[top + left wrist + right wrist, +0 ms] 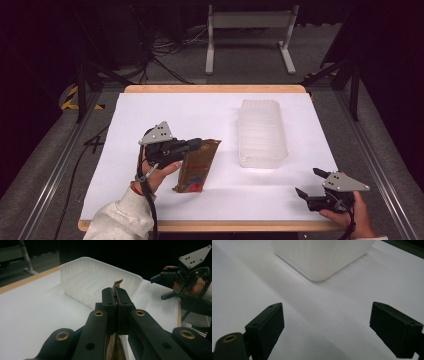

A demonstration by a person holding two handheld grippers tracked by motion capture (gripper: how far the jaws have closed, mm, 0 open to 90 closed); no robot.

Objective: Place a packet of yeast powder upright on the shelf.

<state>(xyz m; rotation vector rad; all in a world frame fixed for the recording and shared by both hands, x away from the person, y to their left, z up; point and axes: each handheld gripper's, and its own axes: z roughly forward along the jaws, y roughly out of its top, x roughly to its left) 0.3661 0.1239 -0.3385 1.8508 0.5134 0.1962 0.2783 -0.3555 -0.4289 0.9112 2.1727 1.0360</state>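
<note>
The left gripper [198,143] is clamped tight on the top edge of a flat brown packet with red print [196,167], near the middle of the white-topped table [150,107]. A ribbed white plastic tub [262,132] sits just beside it. The right gripper [310,182] waits wide apart by the table's near right corner.

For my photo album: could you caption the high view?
Left gripper pinches a brown packet beside a white tray; right gripper waits open.

floor [240,60]: grey carpet | white frame stand [250,35] | backdrop: dark
</note>
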